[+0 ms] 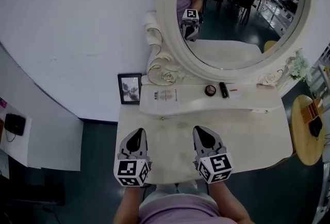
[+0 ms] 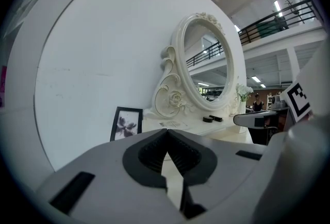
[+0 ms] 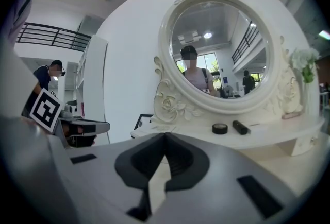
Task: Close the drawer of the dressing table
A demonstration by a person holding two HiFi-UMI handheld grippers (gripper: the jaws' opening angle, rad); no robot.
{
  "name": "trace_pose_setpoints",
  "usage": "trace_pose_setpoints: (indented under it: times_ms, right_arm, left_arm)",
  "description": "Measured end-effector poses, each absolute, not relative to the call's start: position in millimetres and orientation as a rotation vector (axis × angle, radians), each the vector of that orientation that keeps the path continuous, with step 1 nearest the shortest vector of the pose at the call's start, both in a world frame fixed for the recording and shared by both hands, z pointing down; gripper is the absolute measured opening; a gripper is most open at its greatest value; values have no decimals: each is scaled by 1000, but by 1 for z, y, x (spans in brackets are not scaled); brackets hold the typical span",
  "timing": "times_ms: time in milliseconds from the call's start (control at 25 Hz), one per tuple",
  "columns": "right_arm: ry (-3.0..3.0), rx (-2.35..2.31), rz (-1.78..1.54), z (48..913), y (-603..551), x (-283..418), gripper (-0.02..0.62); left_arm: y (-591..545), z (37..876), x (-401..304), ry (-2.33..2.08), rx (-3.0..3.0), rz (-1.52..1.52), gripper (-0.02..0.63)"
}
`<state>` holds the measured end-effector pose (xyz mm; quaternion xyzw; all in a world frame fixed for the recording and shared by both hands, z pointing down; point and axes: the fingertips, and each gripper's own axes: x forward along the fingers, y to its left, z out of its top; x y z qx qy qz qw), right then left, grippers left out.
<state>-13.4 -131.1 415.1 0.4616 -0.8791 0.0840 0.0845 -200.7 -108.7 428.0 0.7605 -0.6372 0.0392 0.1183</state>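
1. The dressing table (image 1: 258, 135) fills the middle of the head view; its cream surface runs from centre left to centre right, and its front edge lies at lower centre beside the person's lilac top (image 1: 180, 210).
2. The drawer cannot be made out in any view; the two hand-held grippers and their marker cubes cover the middle of that front edge.
3. The left hand-held gripper (image 1: 135, 134) sits over the surface at lower centre-left; its own view shows the jaws (image 2: 167, 133) clenched together with nothing between them.
4. The right hand-held gripper (image 1: 203, 131) sits just beside it at lower centre; its jaws (image 3: 165, 136) are likewise clenched and hold nothing.
5. Both point up the frame toward the oval mirror (image 1: 242, 6), which takes up the upper right.
6. A raised shelf (image 1: 196, 100) crosses the centre below the mirror; on it lie a printed card (image 1: 165, 95), a round compact (image 1: 210, 90) and a dark tube (image 1: 223, 89), the last two close together.
7. A black picture frame (image 1: 130, 88) leans at the shelf's left end, against the white wall.
8. White flowers (image 1: 296, 66) stand at the right edge; a round wooden stool (image 1: 304, 135) is below them, apart from the table.
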Motion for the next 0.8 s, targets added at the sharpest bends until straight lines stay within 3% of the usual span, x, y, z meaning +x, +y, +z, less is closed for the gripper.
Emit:
trace_pose_setpoints:
  times_ms: [800]
  right_arm:
    - [-2658,1355,249,405,-131,-16,3]
  left_arm:
    - [-106,424,-202,-1857,2227,103,3]
